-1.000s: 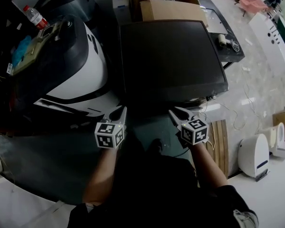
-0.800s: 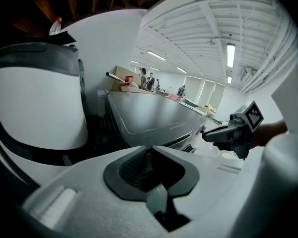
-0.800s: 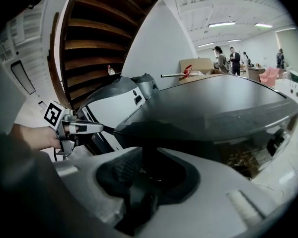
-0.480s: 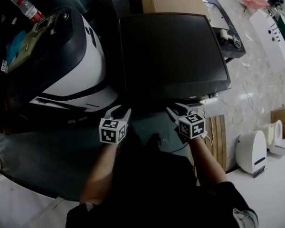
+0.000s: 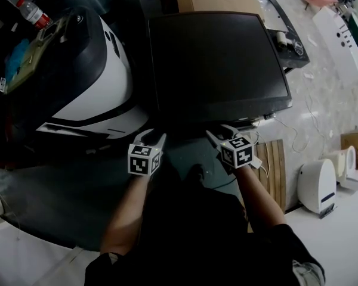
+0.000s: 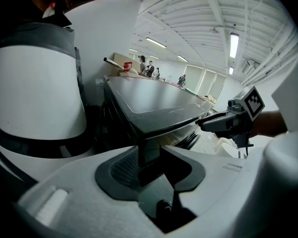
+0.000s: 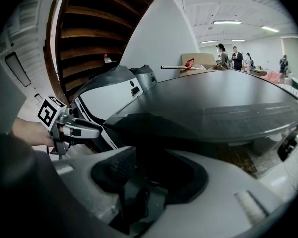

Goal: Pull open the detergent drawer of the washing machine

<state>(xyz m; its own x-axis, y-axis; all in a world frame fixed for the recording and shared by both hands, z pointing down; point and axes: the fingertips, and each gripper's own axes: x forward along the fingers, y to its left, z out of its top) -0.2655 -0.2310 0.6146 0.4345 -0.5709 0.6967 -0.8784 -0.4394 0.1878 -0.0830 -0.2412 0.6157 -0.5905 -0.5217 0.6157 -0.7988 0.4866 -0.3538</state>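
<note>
Black and glossy, the flat top of the washing machine (image 5: pixel 218 64) fills the middle of the head view. Its front face is hidden under the near edge, so the detergent drawer cannot be made out there. The left gripper (image 5: pixel 152 136) and right gripper (image 5: pixel 219 131) hover just before that edge, well apart from each other, each with its jaws spread. A white-and-dark appliance (image 5: pixel 89 70) stands just beside the machine at the left (its far side is lost in shadow). In the left gripper view the jaws stand wide, having just been opening, with nothing between them. The machine's near corner lies ahead of the gap, its front dark and unreadable, and the other gripper shows at the right. In the right gripper view the jaws are likewise wide, just opened and empty. Below the overhang of the top all is shadow, and the drawer is hidden here too.
</note>
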